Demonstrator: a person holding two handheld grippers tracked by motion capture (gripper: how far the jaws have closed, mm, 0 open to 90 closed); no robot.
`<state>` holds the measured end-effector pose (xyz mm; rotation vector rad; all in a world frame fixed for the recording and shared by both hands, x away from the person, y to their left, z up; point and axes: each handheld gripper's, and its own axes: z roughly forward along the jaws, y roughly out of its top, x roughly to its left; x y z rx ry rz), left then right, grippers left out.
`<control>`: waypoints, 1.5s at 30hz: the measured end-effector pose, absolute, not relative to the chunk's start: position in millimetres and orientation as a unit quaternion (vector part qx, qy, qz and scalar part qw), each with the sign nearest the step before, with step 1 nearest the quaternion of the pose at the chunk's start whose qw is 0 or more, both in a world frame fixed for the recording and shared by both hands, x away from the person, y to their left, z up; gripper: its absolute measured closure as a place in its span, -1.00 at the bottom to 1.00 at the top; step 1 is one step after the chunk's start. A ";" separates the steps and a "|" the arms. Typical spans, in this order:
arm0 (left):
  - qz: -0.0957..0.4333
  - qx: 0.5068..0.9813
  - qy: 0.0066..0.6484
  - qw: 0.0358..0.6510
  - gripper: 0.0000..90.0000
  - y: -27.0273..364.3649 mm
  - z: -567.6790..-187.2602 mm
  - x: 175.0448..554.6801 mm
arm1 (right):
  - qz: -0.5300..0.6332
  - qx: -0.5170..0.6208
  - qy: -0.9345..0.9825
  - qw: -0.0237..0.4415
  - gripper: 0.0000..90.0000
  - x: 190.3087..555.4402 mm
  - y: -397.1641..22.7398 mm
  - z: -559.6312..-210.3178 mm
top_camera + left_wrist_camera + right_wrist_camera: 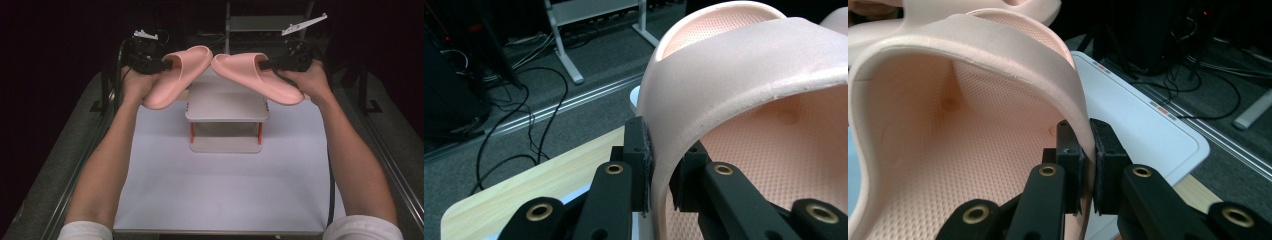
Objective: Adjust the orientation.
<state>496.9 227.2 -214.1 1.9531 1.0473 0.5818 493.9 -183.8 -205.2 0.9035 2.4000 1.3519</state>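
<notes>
Two pink slide slippers hang in the air above the small two-level shelf (226, 106). The left slipper (177, 75) tilts with its toe up toward the middle; my left gripper (167, 64) is shut on its strap edge, and the strap (744, 75) sits pinched between the black jaws of my left gripper (663, 172). The right slipper (255, 77) mirrors it, toes nearly touching. My right gripper (266, 64) is shut on that strap (1013, 65), the thin wall clamped at my right gripper (1087, 165).
The shelf, with orange posts and a grey top, stands at the far middle of the white table (220, 185). A wooden strip (539, 175) edges the table. Cables and metal stand legs (564, 55) lie on the dark floor beyond. Forearms reach in from the near edge.
</notes>
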 end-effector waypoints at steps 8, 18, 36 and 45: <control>0.229 0.779 0.419 0.407 0.77 223.2 -218.6 501.9 | 0.451 0.330 0.820 0.125 0.86 502.8 -181.7 -212.3; 0.231 0.782 0.418 0.401 0.77 219.3 -216.4 503.8 | 0.443 0.353 0.813 0.136 0.86 509.7 -183.2 -216.0; 0.223 0.787 0.417 0.395 0.77 209.9 -221.5 508.4 | 0.430 0.397 0.796 0.158 0.86 517.9 -188.7 -220.3; 0.220 0.786 0.422 0.393 0.75 204.0 -226.0 510.9 | 0.418 0.410 0.793 0.167 0.86 521.5 -182.9 -224.7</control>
